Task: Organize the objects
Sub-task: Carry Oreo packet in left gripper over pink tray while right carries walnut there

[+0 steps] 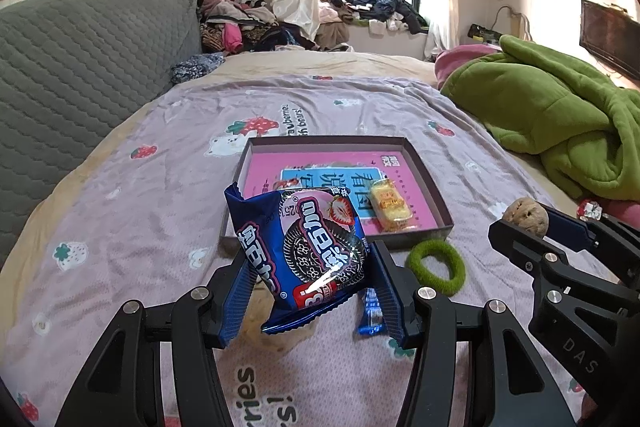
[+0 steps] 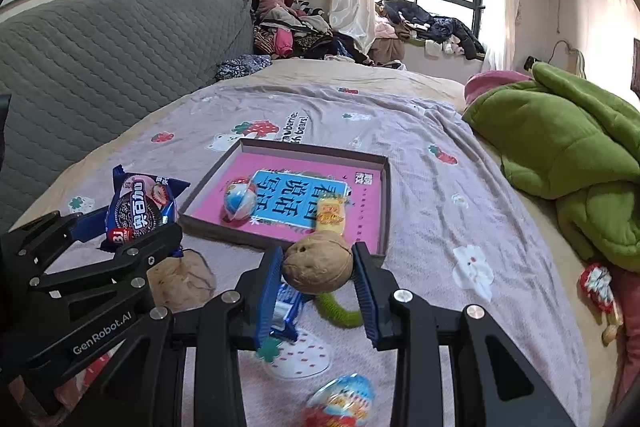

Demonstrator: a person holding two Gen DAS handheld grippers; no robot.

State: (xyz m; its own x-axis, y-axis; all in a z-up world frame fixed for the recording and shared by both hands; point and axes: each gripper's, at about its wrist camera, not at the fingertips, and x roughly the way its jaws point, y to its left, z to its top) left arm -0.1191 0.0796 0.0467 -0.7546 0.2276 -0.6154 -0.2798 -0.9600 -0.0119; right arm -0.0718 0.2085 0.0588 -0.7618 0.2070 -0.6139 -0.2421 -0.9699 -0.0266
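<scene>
Left jaws grip Oreo pack [image 1: 308, 251]; right jaws grip walnut [image 2: 318, 261]; "GenRobot.AI" marking.

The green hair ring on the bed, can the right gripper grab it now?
Probably not yet. The right gripper is shut on a walnut, so its jaws are full. The green hair ring lies right beneath it with nothing covering it, so once the walnut is dropped it looks reachable.

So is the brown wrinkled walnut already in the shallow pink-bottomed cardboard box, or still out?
Out. The walnut is clamped in the right gripper, short of the box's near rim.
</scene>
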